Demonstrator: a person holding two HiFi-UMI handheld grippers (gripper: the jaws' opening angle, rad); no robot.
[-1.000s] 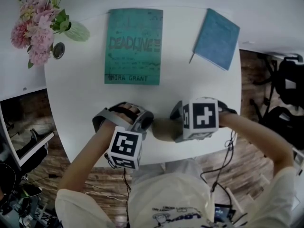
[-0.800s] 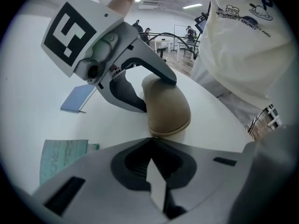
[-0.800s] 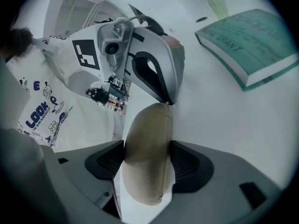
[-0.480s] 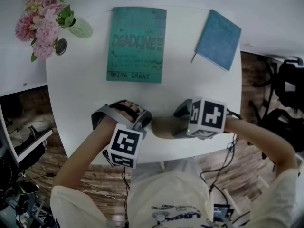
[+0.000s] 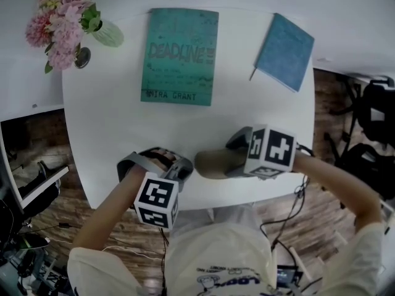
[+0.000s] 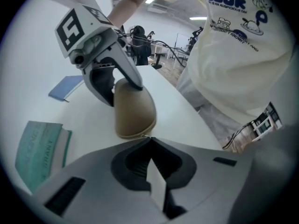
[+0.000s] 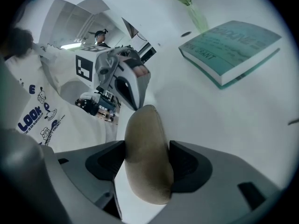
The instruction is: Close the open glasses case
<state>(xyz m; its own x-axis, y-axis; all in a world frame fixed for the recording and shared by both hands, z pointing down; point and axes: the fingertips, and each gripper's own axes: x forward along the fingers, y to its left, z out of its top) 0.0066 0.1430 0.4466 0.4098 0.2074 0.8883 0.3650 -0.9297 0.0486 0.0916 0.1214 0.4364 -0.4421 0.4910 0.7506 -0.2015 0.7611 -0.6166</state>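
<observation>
Glasses case (image 5: 213, 163): tan, smooth, rounded, between right gripper (image 7: 147, 160) jaws.

A round white table (image 5: 123, 140) stands on a wooden floor (image 5: 321, 227). A teal paperback book (image 5: 179, 57) lies flat near the table's far edge. A blue notebook (image 5: 285, 51) lies at an angle near the far right edge. At the far left edge are pink flowers (image 5: 58, 26) in a pale green vase (image 5: 108, 34), with a small dark round object (image 5: 82, 57) beside it.

Tan, rounded hard-shell glasses case (image 5: 213, 164) looks shut tbh, lying near the front edge of the white surface (image 5: 185, 128), pinched across its width in the right gripper (image 7: 147, 158) jaws.
</observation>
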